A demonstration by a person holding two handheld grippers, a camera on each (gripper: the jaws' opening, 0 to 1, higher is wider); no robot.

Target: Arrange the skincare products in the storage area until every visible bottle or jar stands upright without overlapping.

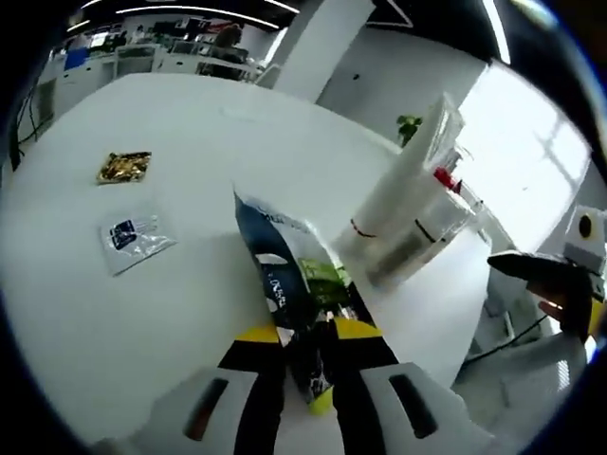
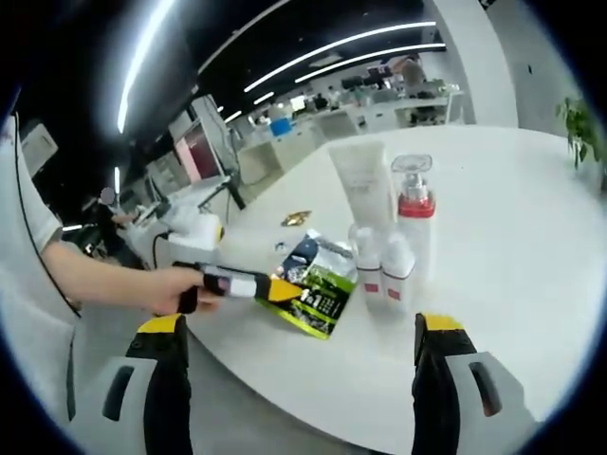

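Your round white tabletop [image 2: 531, 284] carries everything here. On it, in the right gripper view, the skincare cluster stands upright: a tall white tube [image 2: 365, 185], a clear pump bottle [image 2: 414, 213] with a red band just beside it, and two small white bottles [image 2: 384, 270] in front, touching or nearly touching one another. In the left gripper view the same cluster [image 1: 413, 213] appears tilted by the camera's roll, just beyond the pouch. Your left hand-held gripper [image 1: 308, 355] has its jaws closed together on the lower edge of a dark blue and green sachet pouch [image 1: 289, 275], which stands up between the jaws above the tabletop; from the right gripper view you see that gripper [image 2: 285, 289] reaching in from the left, held by your hand [image 2: 175, 289], with the pouch [image 2: 318, 284] at its tip, right beside the small bottles. Your right hand-held gripper [image 2: 303, 379] has its jaws wide apart, holding and touching nothing, back from the tabletop edge. Farther off on the tabletop lie a small clear packet [image 1: 136, 239] and a little gold packet [image 1: 124, 167], well apart from the bottles.
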